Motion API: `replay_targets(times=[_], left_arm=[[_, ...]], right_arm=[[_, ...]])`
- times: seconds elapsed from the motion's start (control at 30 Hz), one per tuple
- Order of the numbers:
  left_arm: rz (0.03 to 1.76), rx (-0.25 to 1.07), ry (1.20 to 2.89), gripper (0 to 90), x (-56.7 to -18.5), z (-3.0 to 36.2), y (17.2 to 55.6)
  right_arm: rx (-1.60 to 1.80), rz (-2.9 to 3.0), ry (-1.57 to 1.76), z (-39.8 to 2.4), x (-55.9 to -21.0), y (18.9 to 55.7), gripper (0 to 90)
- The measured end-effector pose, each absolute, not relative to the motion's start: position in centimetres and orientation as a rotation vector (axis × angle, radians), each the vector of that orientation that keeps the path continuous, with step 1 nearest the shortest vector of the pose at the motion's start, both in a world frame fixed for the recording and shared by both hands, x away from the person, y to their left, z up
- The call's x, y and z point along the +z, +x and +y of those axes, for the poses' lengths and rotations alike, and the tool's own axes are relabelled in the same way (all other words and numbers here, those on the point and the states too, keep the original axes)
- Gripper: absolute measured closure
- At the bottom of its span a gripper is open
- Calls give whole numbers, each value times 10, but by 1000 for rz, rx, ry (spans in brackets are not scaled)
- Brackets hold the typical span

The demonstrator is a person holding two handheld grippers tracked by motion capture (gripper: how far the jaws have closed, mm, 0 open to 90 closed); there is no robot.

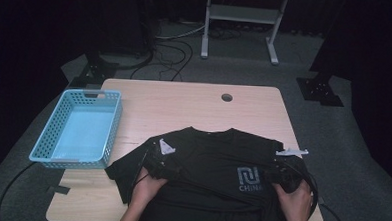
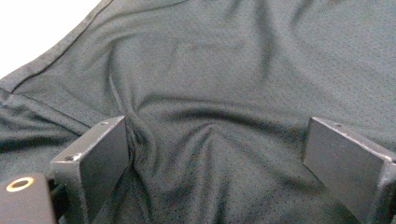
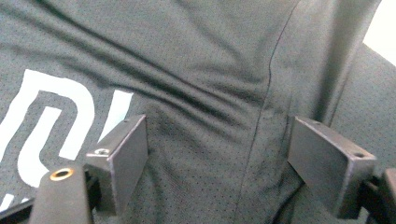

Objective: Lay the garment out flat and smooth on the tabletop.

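Black t-shirt [image 1: 216, 166] flat on table [image 1: 184, 105], both grippers pressing down on it. Left gripper [image 2: 215, 154] jaws spread, wrinkled cloth between them, not pinched. Right gripper [image 3: 217, 154] jaws spread, side seam between, white logo [image 3: 56, 121] beside one jaw.

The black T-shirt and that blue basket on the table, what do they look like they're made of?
The black T-shirt looks like thin synthetic sports mesh: both gripper views show a fine grid of tiny holes, a faint sheen and soft wrinkles. Its white logo seems printed on, flat and opaque. The blue basket looks like moulded plastic: stiff perforated walls, a smooth rim and a mildly glossy floor.
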State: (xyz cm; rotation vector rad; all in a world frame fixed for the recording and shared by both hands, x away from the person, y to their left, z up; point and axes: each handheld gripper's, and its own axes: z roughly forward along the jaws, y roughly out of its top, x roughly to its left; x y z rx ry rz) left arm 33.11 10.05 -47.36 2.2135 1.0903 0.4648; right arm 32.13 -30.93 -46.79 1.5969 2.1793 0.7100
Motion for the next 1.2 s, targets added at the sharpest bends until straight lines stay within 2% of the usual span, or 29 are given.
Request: replay_targets(times=[0.13, 0.7, 1.2], left_arm=[[1071, 452, 2203, 59, -475, 103, 332], [1051, 440, 2212, 59, -475, 105, 336], [1048, 435, 2216, 59, -475, 108, 350]], right_arm=[[702, 2185, 1599, -306, -469, 322, 143], [711, 2175, 1599, -306, -470, 322, 143], [705, 2189, 1595, -306, -469, 338, 140]])
